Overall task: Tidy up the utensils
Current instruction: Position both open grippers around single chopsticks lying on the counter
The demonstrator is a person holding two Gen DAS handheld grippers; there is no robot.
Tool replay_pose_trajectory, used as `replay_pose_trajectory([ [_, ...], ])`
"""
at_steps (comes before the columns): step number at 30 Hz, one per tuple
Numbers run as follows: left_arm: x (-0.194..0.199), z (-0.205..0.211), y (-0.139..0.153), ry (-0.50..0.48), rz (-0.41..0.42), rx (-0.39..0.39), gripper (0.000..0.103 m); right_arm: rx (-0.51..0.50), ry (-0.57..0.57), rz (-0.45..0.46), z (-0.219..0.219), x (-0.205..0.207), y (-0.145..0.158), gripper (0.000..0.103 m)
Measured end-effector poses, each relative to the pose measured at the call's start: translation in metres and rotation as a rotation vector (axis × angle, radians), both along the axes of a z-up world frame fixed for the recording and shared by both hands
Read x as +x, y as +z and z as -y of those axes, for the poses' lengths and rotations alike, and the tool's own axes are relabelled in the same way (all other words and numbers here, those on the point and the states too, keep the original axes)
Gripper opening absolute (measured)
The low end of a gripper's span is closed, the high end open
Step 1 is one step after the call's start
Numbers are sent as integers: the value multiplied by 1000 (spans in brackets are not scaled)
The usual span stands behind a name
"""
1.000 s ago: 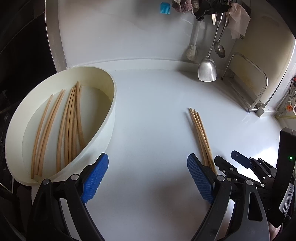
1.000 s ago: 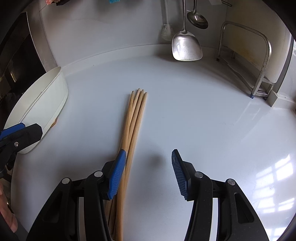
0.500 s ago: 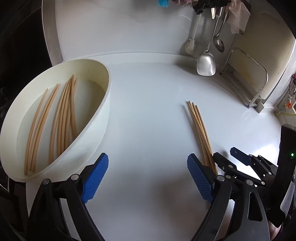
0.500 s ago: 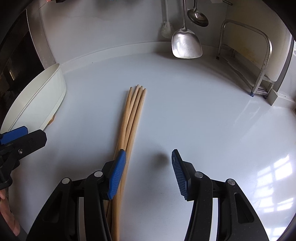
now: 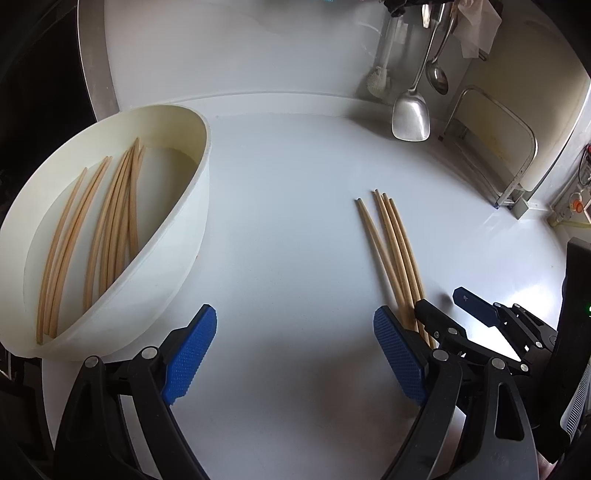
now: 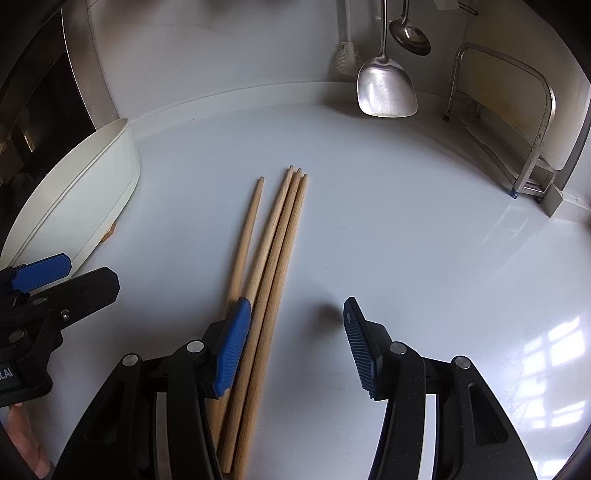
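Several wooden chopsticks (image 6: 275, 243) lie on the white counter, one splayed off to the left (image 6: 247, 236). They also show in the left wrist view (image 5: 397, 243). My right gripper (image 6: 291, 343) is open and low over their near ends; its left finger (image 6: 232, 347) rests over the bundle. A white oval basin (image 5: 184, 236) at the left holds several more chopsticks (image 5: 110, 225). My left gripper (image 5: 291, 354) is open and empty, between the basin and the loose chopsticks.
A steel spatula (image 6: 386, 88), a ladle (image 6: 410, 35) and a brush (image 6: 349, 55) hang at the back wall. A metal rack (image 6: 532, 122) stands at the right. A dark opening lies beyond the counter's left edge.
One chopstick has splayed left out of the bundle. The right gripper has shifted slightly over the bundle. The left gripper has drawn back a little from the basin.
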State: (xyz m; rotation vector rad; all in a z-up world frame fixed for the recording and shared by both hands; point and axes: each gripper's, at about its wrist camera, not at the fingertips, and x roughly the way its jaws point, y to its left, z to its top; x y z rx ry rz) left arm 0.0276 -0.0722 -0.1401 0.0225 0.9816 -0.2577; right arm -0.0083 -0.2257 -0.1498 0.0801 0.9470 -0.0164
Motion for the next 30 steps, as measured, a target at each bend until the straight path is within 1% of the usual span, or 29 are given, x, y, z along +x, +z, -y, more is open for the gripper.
replay_pose_trajectory([
  [3, 1, 0, -4, 5, -8, 3, 85, 0, 13, 4, -1, 0, 0, 50],
  [8, 3, 4, -13, 6, -6, 26, 85, 13, -23, 8, 7, 0, 1, 50],
  [13, 6, 6, -25, 9, -20, 45, 85, 9, -28, 5, 12, -2, 0, 50],
  [20, 7, 3, -27, 20, -16, 62, 85, -48, -37, 1, 18, -3, -2, 51],
  [23, 8, 1, -26, 43, -1, 79, 85, -54, -54, -4, 26, -2, -2, 51],
  [30, 7, -16, -20, 128, 51, 122, 85, -55, -38, -7, 31, -1, -2, 51],
])
